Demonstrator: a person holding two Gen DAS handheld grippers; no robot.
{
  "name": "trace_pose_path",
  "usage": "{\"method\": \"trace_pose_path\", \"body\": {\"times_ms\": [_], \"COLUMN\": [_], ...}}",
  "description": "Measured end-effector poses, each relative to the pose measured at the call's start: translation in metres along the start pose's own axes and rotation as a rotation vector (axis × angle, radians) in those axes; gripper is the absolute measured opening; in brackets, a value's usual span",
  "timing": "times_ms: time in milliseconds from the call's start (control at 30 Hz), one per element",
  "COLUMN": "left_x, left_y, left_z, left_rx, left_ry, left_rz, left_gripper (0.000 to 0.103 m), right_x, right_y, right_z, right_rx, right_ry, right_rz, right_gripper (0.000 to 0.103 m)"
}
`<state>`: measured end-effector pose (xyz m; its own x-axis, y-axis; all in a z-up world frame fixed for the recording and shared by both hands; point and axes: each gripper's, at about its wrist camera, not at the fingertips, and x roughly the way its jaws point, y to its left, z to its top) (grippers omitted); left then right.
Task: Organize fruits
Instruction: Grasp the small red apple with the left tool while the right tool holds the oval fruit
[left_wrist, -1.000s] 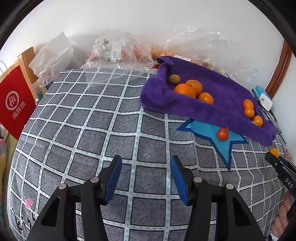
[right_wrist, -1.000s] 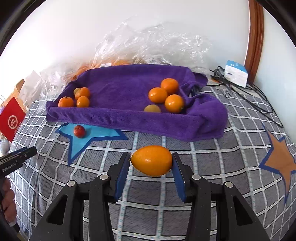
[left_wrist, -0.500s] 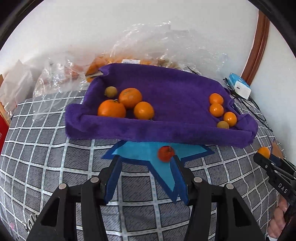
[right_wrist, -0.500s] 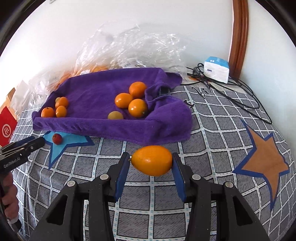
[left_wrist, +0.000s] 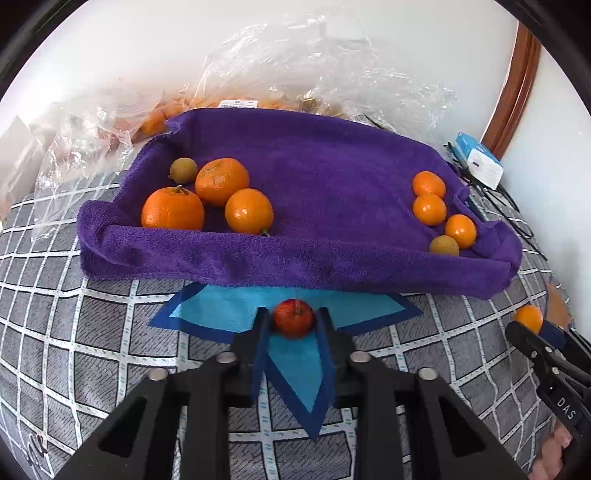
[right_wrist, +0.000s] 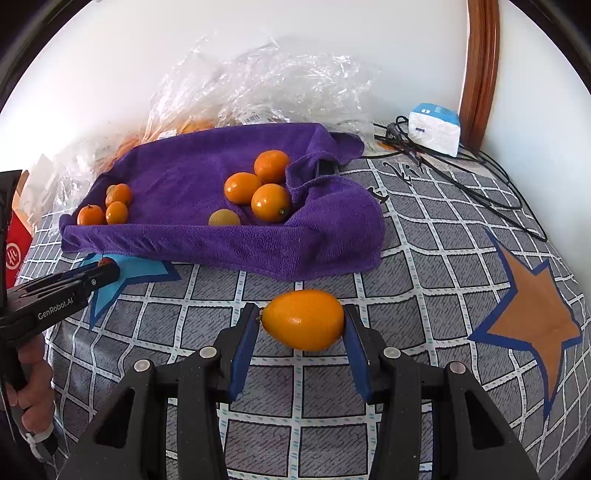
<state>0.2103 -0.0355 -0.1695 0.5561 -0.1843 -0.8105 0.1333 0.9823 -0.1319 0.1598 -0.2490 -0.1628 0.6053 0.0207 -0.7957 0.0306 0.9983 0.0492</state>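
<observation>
The left claw (left_wrist: 293, 319) has swung to the red fruit (left_wrist: 294, 318) and pinched it — the right claw (right_wrist: 301, 320) grips an orange (right_wrist: 303, 319); both must still reach the towel (left_wrist: 332, 206).

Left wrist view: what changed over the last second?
The left hand-held gripper swung from the bare checked cover over to the blue star patch and shut on the small red fruit, which lay loose a second ago. Unchanged: the right hand-held gripper keeps its grip on the oval orange fruit, and the fruit groups on the purple towel lie as before.
</observation>
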Motion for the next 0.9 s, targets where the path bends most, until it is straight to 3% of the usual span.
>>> {"method": "trace_pose_path", "body": {"times_ms": [467, 900], "left_x": [-0.057, -0.097], "left_y": [0.022, 0.067], "left_z": [-0.001, 0.023], "left_rx": [-0.034, -0.121], "left_ry": [-0.05, -0.125], "left_rz": [0.024, 0.064], "left_gripper": [0.023, 0.023], "right_x": [-0.025, -0.048], "right_y": [0.01, 0.035], "right_z": [0.007, 0.055], "right_rx": [0.003, -0.011], "right_ry": [-0.039, -0.11], "right_rz": [0.01, 0.048], "right_gripper": [0.045, 0.045]}}
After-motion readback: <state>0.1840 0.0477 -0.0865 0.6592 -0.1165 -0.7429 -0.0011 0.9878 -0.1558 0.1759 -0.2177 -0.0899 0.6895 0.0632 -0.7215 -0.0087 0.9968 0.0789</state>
